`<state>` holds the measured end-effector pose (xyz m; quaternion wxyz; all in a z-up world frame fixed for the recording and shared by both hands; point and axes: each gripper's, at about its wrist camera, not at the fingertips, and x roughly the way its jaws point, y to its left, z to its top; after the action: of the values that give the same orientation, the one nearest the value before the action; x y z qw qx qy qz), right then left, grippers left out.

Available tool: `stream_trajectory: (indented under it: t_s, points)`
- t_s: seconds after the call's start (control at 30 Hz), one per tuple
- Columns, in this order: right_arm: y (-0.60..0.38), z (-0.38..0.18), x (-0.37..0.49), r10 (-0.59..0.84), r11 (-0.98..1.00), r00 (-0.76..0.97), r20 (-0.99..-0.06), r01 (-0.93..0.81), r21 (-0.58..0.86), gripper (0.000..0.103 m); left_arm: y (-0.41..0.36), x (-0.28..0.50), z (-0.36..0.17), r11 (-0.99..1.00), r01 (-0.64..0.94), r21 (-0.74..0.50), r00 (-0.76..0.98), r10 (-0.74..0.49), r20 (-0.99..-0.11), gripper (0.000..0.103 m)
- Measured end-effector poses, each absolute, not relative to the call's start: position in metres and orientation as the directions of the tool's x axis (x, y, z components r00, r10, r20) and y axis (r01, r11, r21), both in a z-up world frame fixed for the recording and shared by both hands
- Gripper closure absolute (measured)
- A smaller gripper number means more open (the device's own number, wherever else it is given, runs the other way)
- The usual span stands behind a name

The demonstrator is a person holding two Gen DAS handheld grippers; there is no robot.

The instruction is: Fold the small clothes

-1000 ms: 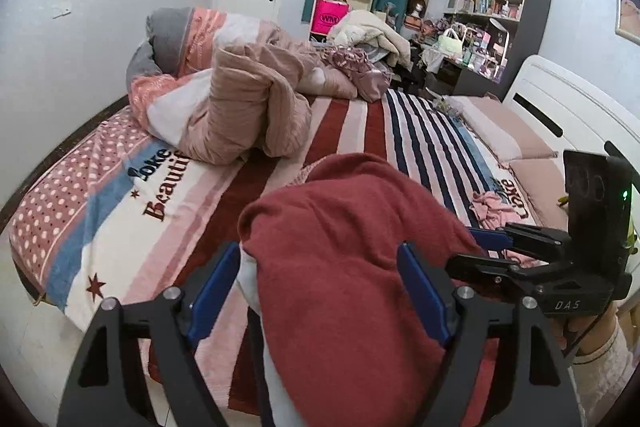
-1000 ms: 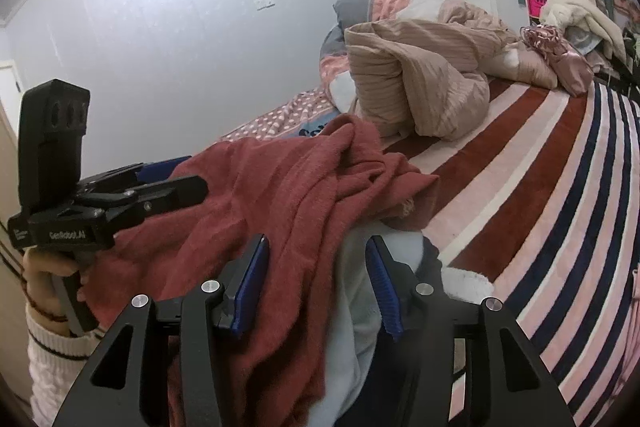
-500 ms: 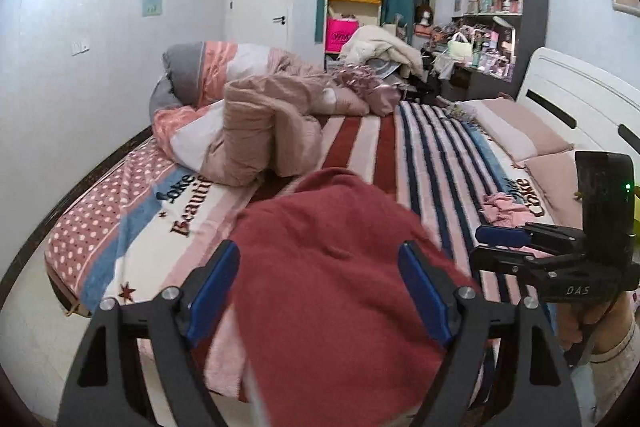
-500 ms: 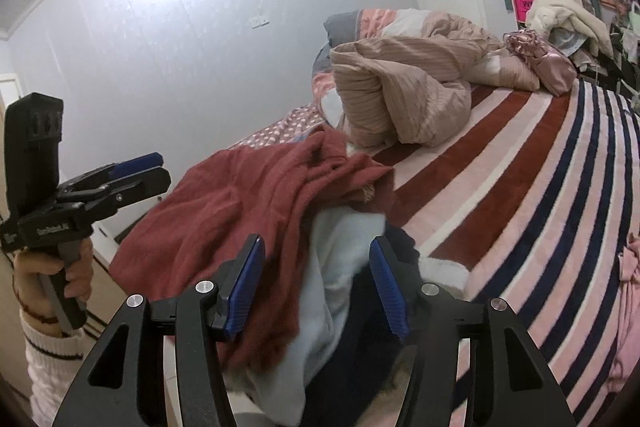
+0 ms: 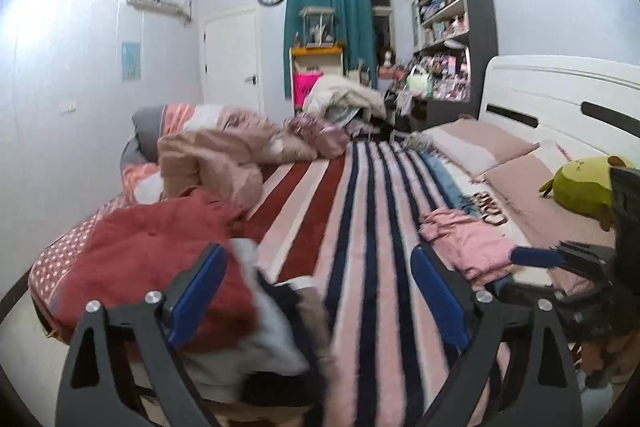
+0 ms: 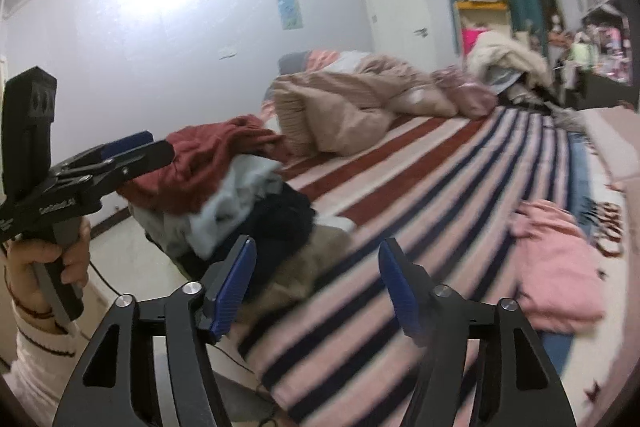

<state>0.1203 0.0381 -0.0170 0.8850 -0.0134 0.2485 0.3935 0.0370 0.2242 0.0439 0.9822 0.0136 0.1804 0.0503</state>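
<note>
Two grippers, both under my control, both spread wide with nothing between the blue ribbed pads. My left gripper (image 5: 316, 291) hangs over the near edge of the bed (image 5: 372, 211), its left pad overlapping the clothes heap in the picture; contact I cannot confirm. My right gripper (image 6: 316, 287) hovers over the striped blanket, empty, touching nothing.

Item one: red sweater (image 5: 152, 251), soft knit, rumpled, lying on top of the heap at the bed's near left corner. Item two: pale blue garment (image 6: 236, 195), crumpled beneath it. Item three: dark navy or black piece (image 6: 280, 215), bunched next to the pale one. Item four: tan, fuzzy-looking cloth (image 6: 304, 263) at the heap's front. All blurred.

Item five: pink garment (image 6: 556, 259), lying roughly flat on the blanket, well apart from the heap, near the pillows.

Item six: beige quilted duvet (image 5: 212, 167), bundled at the far left of the bed.
</note>
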Motion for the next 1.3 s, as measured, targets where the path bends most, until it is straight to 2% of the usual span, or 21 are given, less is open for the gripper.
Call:
stream_trajectory:
  t_s: [0.1,0.17,0.27,0.33,0.53,0.7,1.3]
  points:
    - [-0.002,-0.027,0.095,0.628,0.752,0.649,-0.430,-0.648,0.121,0.032,0.186,0.029,0.034,0.993,-0.111,0.039,0.951,0.117,-0.285,0.001]
    - [-0.028,-0.032,0.080,0.583,0.791,0.703,-0.407,-0.604,0.090,0.027,0.164,0.024,0.028,0.993,-0.109,0.039,0.964,0.115,-0.238,0.001]
    - [-0.056,-0.036,0.060,0.517,0.840,0.776,-0.361,-0.541,0.040,0.006,0.133,0.021,0.020,0.992,-0.120,0.036,0.974,0.124,-0.187,0.001]
    - [-0.076,-0.037,0.045,0.470,0.869,0.820,-0.326,-0.494,0.011,0.000,0.115,0.021,0.014,0.995,-0.096,0.022,0.979,0.098,-0.178,0.001]
    - [-0.116,-0.035,0.020,0.380,0.921,0.887,-0.262,-0.389,0.020,0.000,0.075,0.025,0.003,0.998,-0.052,0.023,0.982,0.056,-0.182,0.001]
    - [-0.133,-0.032,0.013,0.340,0.938,0.909,-0.242,-0.345,0.024,0.000,0.071,0.028,-0.002,0.999,-0.045,0.023,0.981,0.049,-0.190,0.001]
    - [-0.124,-0.031,0.021,0.361,0.930,0.898,-0.250,-0.365,0.031,0.000,0.086,0.014,-0.004,0.995,-0.092,0.027,0.979,0.095,-0.179,0.001]
